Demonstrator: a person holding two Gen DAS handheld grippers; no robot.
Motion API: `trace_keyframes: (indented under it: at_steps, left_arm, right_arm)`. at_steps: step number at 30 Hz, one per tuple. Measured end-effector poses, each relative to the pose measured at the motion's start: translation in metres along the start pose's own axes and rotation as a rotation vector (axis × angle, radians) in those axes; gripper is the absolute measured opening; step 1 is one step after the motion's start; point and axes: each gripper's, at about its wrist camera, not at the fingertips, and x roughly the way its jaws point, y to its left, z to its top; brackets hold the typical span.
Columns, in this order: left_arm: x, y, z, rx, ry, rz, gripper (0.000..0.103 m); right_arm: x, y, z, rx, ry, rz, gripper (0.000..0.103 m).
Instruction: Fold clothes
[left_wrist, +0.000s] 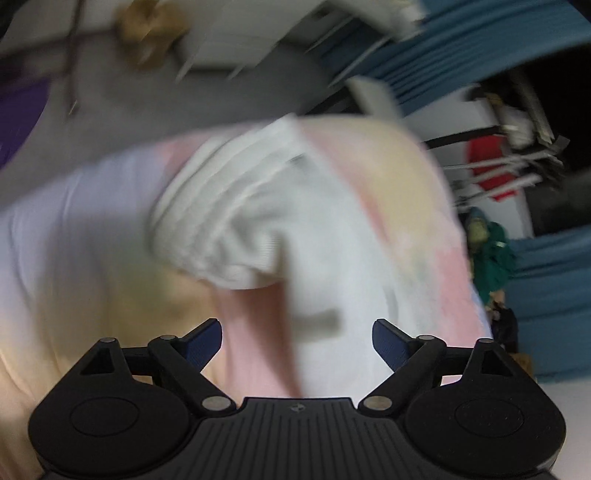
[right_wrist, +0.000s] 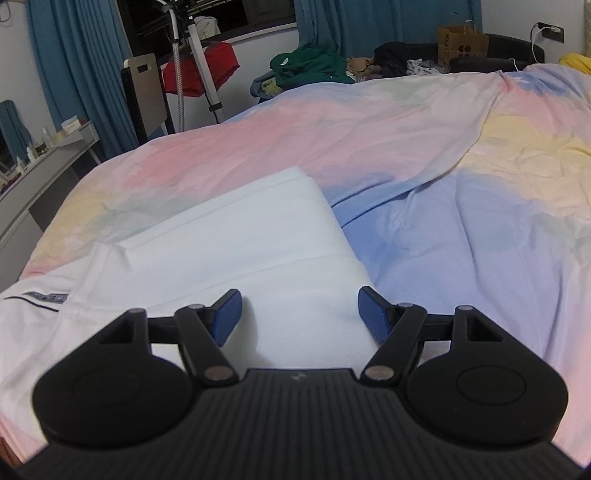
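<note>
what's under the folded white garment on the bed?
The folded white cotton garment lies directly on the pastel pink, blue and yellow bedsheet, which shows all round it. Whatever lies beneath the garment's own layers is covered and cannot be seen.

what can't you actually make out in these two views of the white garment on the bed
- Left wrist view: motion blur smears the white garment; its folds and edges are unreadable.
- Right wrist view: the right gripper body hides the garment's near edge.
- Right wrist view: the picture's left edge cuts off the garment's striped trim.

White garment (right_wrist: 236, 236), partly folded, lying flat on pastel bedspread (right_wrist: 443, 177)
</note>
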Motion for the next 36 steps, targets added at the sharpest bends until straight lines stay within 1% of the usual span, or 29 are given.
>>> trace_keyframes:
  at_steps: [3, 5, 8, 10, 11, 12, 13, 14, 16, 19, 21, 23, 25, 27, 29, 31, 33, 36]
  left_arm:
    - [0.027, 0.014, 0.014, -0.105, 0.032, -0.052, 0.088]
    - [0.042, 0.017, 0.020, -0.142, 0.010, -0.088, 0.086]
    - [0.056, 0.017, 0.024, -0.142, -0.061, -0.105, 0.084]
    - [0.057, 0.015, 0.024, -0.128, -0.092, -0.091, 0.070]
    - [0.056, 0.013, 0.025, -0.121, -0.107, -0.082, 0.068]
    - [0.056, 0.012, 0.025, -0.113, -0.121, -0.074, 0.063]
    - [0.054, 0.008, 0.024, -0.088, -0.140, -0.064, 0.055]
    - [0.052, 0.004, 0.021, -0.056, -0.164, -0.052, 0.051]
    - [0.045, -0.009, 0.014, 0.009, -0.217, -0.027, 0.036]
    - [0.036, -0.030, 0.005, 0.109, -0.303, 0.011, 0.024]
    - [0.030, -0.043, -0.001, 0.189, -0.357, 0.033, 0.021]
    - [0.025, -0.063, -0.011, 0.285, -0.421, 0.055, 0.019]
    - [0.025, -0.093, -0.026, 0.412, -0.502, 0.080, 0.018]
    - [0.020, -0.119, -0.046, 0.547, -0.578, 0.085, 0.018]
    - [0.013, -0.149, -0.074, 0.675, -0.652, 0.069, 0.018]
    - [0.009, -0.177, -0.106, 0.770, -0.709, 0.047, 0.018]
    - [0.008, -0.203, -0.136, 0.855, -0.758, 0.023, 0.018]
    - [0.018, -0.240, -0.192, 0.970, -0.813, -0.012, 0.018]
  right_arm:
    - [0.000, 0.002, 0.000, -0.016, -0.003, -0.006, 0.072]
    - [-0.003, 0.003, 0.000, -0.025, -0.007, 0.004, 0.072]
    - [-0.007, 0.009, 0.000, -0.059, -0.019, 0.029, 0.072]
    - [-0.009, 0.017, -0.001, -0.101, -0.019, 0.040, 0.071]
    - [-0.009, 0.020, -0.002, -0.124, -0.017, 0.044, 0.071]
    - [-0.008, 0.023, -0.003, -0.143, -0.013, 0.040, 0.071]
    - [-0.006, 0.026, -0.004, -0.160, -0.006, 0.032, 0.071]
    - [-0.004, 0.029, -0.005, -0.178, 0.000, 0.023, 0.071]
    - [0.003, 0.031, -0.007, -0.203, 0.021, 0.006, 0.071]
    - [0.013, 0.033, -0.012, -0.218, 0.049, -0.003, 0.072]
    - [0.014, 0.032, -0.013, -0.221, 0.057, -0.002, 0.072]
    - [0.013, 0.031, -0.012, -0.203, 0.058, 0.005, 0.072]
    - [0.011, 0.026, -0.010, -0.173, 0.058, 0.017, 0.072]
    - [0.006, 0.018, -0.004, -0.110, 0.052, 0.043, 0.071]
    - [0.000, 0.009, 0.003, -0.036, 0.042, 0.073, 0.072]
    - [-0.009, -0.003, 0.010, 0.039, 0.024, 0.098, 0.072]
    - [-0.018, -0.014, 0.016, 0.090, -0.001, 0.098, 0.072]
    - [-0.029, -0.033, 0.025, 0.144, -0.041, 0.079, 0.072]
